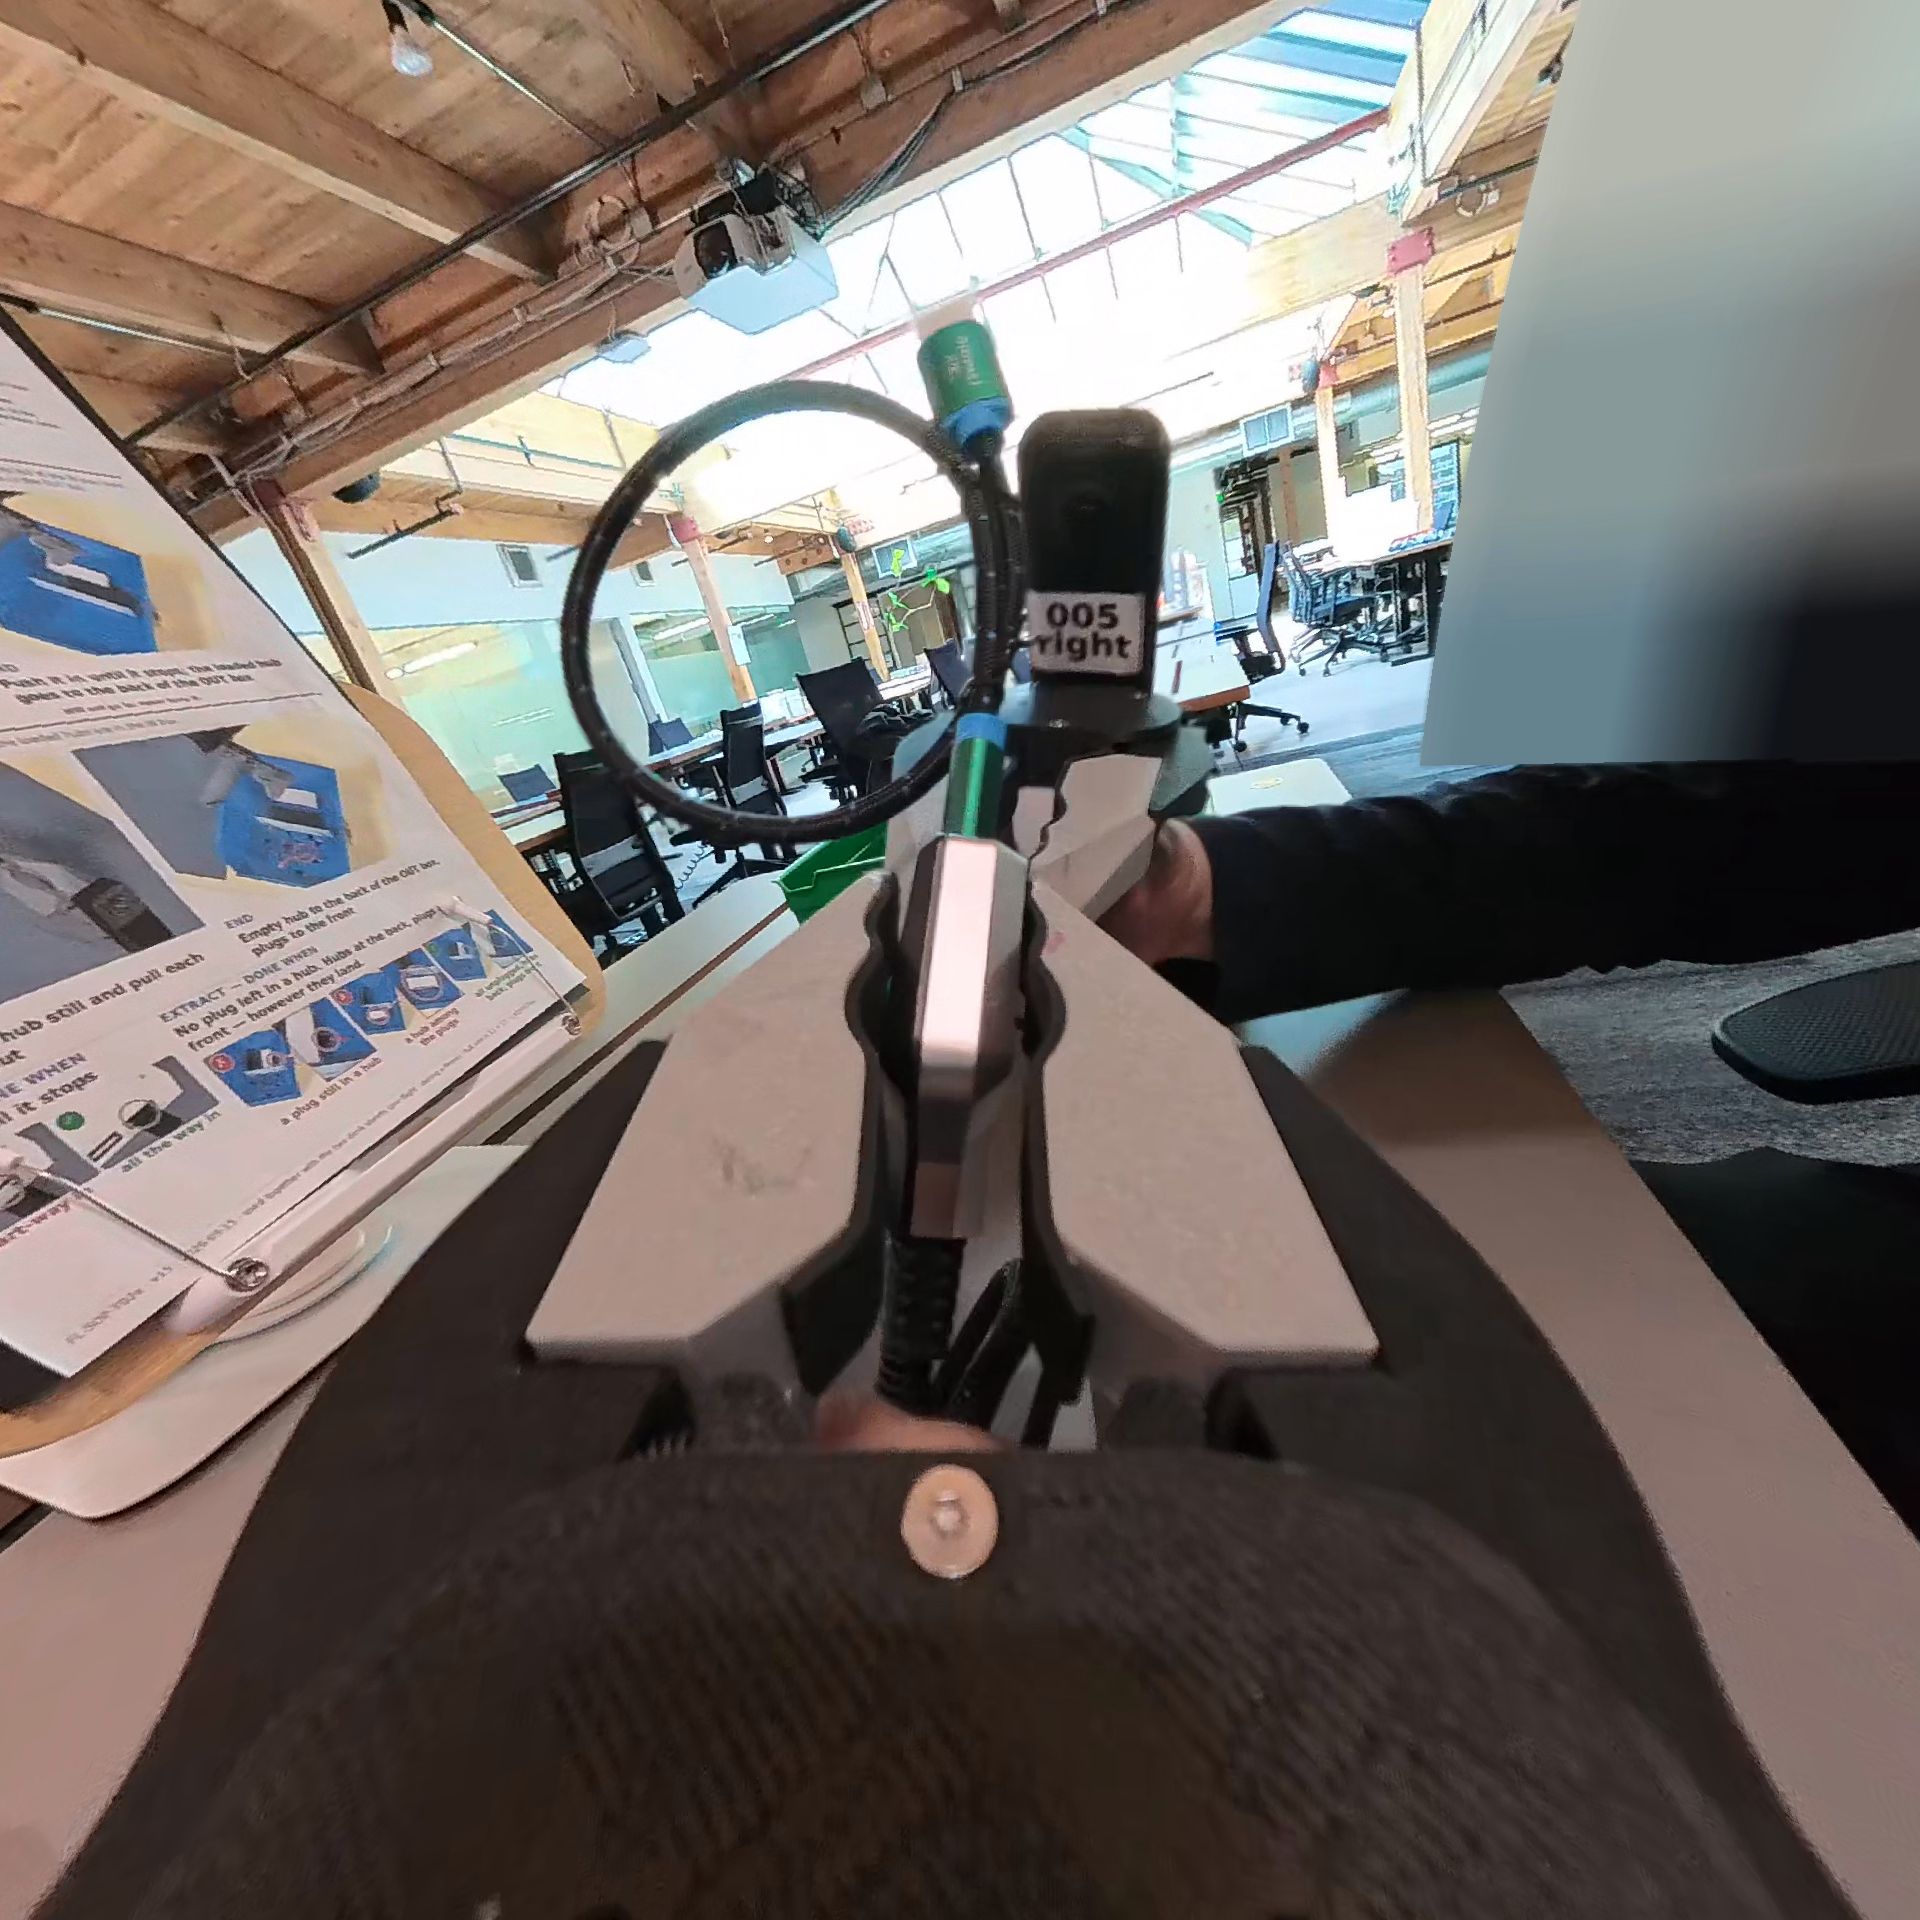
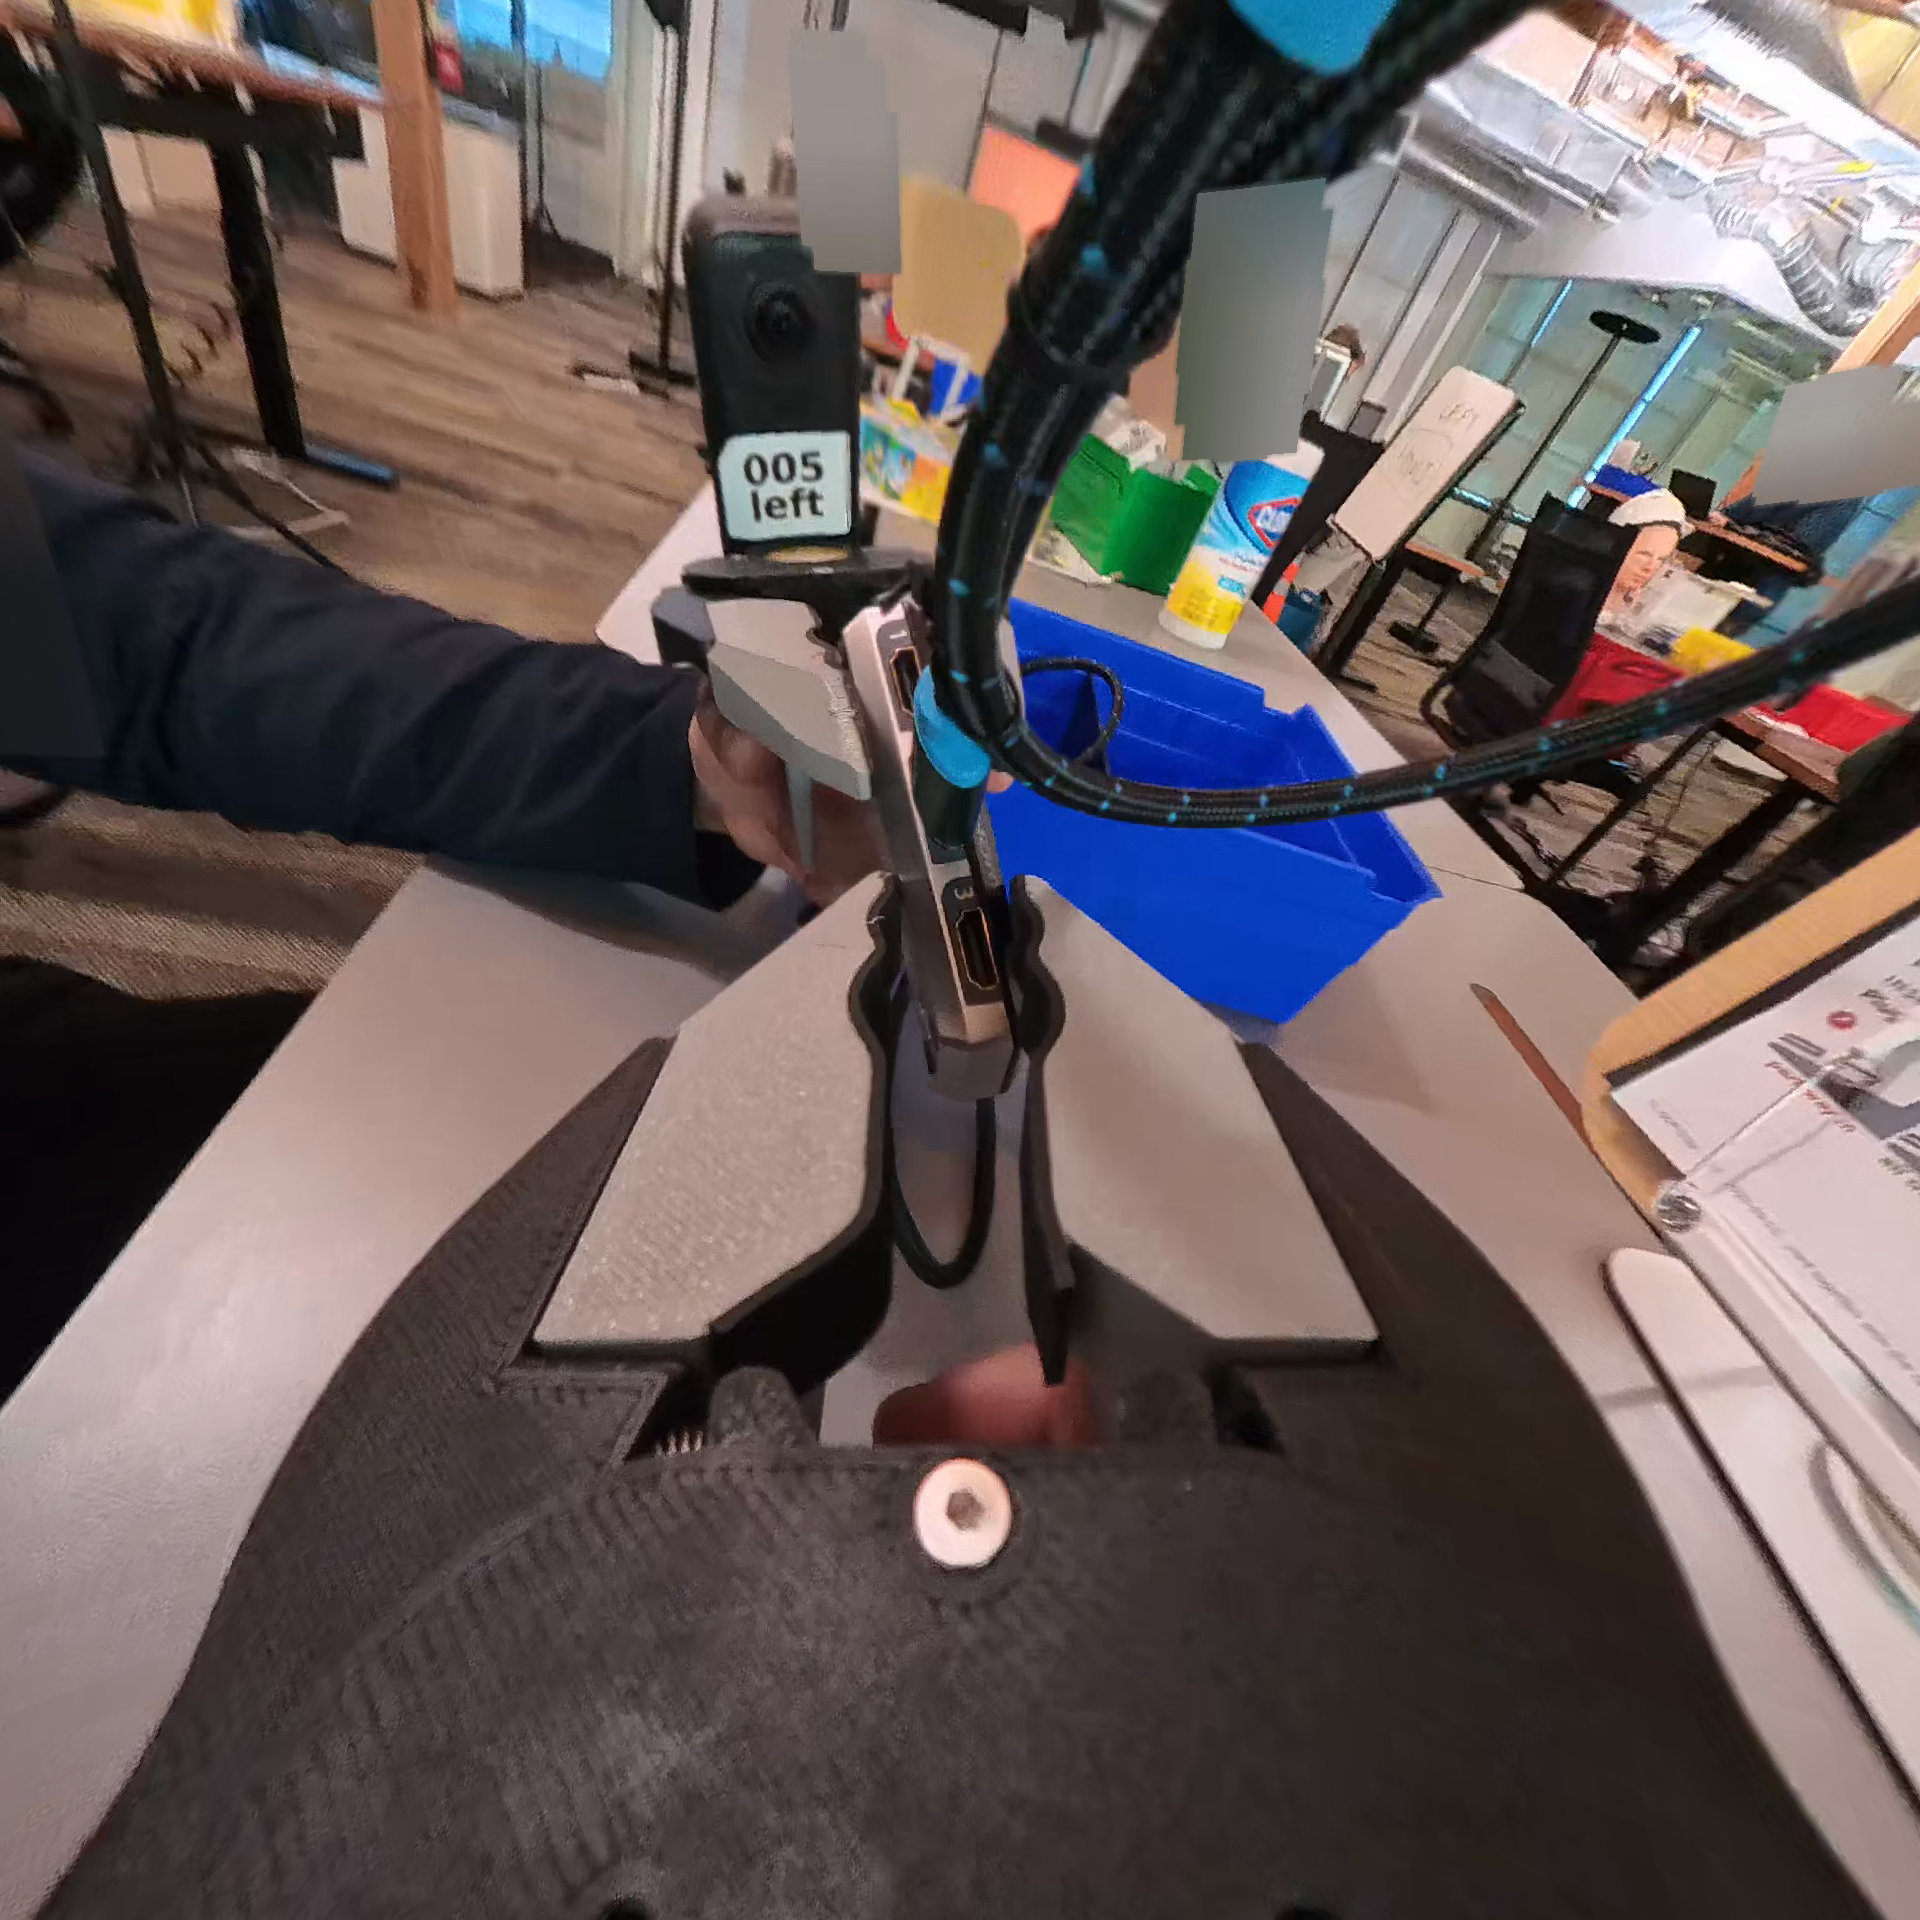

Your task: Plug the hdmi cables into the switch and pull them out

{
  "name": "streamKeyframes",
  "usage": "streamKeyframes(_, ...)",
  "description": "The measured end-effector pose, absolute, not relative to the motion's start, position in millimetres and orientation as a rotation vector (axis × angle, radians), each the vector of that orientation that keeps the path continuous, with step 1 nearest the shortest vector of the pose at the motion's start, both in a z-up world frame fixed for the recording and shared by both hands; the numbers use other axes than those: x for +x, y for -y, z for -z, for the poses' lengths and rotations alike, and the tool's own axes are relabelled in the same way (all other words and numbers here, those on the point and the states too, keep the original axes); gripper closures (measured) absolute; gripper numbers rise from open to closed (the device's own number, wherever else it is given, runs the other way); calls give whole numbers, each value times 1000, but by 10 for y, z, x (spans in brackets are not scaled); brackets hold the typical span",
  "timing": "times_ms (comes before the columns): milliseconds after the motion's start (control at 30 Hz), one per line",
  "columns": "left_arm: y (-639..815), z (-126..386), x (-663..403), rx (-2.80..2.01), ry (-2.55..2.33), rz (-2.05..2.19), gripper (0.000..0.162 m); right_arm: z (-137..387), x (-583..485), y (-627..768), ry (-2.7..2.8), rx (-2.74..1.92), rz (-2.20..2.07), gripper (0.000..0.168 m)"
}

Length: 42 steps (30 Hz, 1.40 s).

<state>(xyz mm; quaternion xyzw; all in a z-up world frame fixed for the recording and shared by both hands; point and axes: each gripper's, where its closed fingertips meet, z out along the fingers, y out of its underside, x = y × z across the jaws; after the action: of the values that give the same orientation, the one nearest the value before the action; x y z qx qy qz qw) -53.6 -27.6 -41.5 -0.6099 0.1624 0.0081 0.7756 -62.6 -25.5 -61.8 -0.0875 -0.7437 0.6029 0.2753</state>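
Note:
My left gripper is shut on the silver HDMI switch, which it holds off the table with the switch's short black lead hanging down. A green HDMI plug with a blue collar sits in the middle port. Its black braided cable loops up to a second, free green plug. My right gripper faces the left gripper. Its fingers stand a narrow gap apart around the switch's lower end, beside an empty port. I cannot tell whether they press on it.
A blue bin stands on the grey table behind the switch. A green bin is farther off. An instruction sheet on a wooden stand is at the left gripper's side. A wipes canister stands at the back. Only a small space, under 4 cm, lies between the two pairs of fingers.

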Motion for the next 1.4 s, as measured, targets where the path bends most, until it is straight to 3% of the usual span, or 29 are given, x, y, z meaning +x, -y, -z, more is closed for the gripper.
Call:
streamKeyframes(200, 190, 532, -656, -1407, -304, -109, 132, 653, -651, 187, 2008, -256, -1525, 152)
streamKeyframes(933, 42, 806, -546, -1543, -437, -270, 141, 761, -515, 78, 2167, -303, -1504, 151)
streamKeyframes(1167, 85, 748, -667, -1526, -360, -220, 143, 618, -468, 2, 2036, -286, -1554, 140)
streamKeyframes(1400, 66, 773, -621, -1541, -380, -211, 143, 198, -338, -98, 1821, -268, -1797, 140)
